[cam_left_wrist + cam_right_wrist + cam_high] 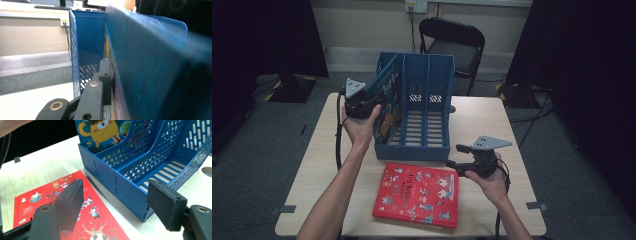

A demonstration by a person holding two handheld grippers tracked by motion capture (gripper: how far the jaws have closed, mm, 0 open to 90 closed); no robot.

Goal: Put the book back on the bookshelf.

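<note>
A blue picture book (pixel 384 102) stands tilted in the left slot of a blue three-slot file rack (pixel 414 150). My left gripper (pixel 371 99) is shut on the book's upper edge from the left. In the left gripper view one black finger (pixel 105 72) lies flat against the book's cover (pixel 150 62), and the other is hidden behind the book. A red picture book (pixel 419 195) lies flat on the table in front of the rack. My right gripper (pixel 454 156) hovers open over the red book's right edge; nothing is between its jaws (pixel 113 195).
The light wooden table (pixel 492 125) has bare room left and right of the rack. A black folding chair (pixel 457 42) stands behind the table's far edge. Dark curtains hang on both sides of the room.
</note>
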